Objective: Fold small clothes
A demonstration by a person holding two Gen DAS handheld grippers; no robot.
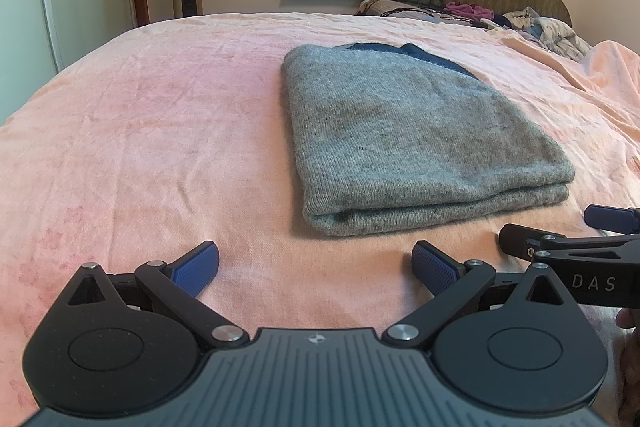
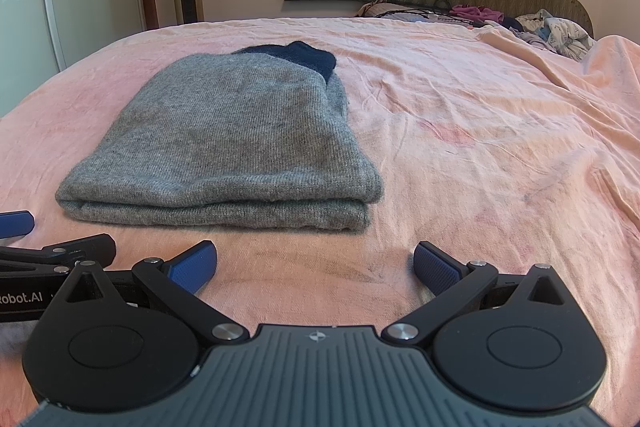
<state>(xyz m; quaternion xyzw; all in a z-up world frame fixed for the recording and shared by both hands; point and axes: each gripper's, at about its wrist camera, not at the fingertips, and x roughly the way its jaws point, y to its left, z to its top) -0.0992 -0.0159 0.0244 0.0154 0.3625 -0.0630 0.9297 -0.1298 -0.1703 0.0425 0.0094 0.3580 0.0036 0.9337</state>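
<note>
Bed (image 1: 140, 115), pink sheet, carries everything. Grey knit garment (image 1: 400, 131) lies flat on it, already folded into a thick rectangle, a dark blue band showing at its far end. Long axis runs away from both hand-held grippers, toward the headboard; the near folded edge faces them. Left hand-held gripper (image 1: 314, 265): jaws spread wide, empty, garment ahead and off to its right. Right hand-held gripper (image 2: 314, 265): jaws also spread, empty, garment ahead and off to its left. The two sit side by side, just short of the near edge, neither touching cloth. Judgement: roughly equal reach, left for the near-left corner, right for the near-right corner, should another fold be wanted.
</note>
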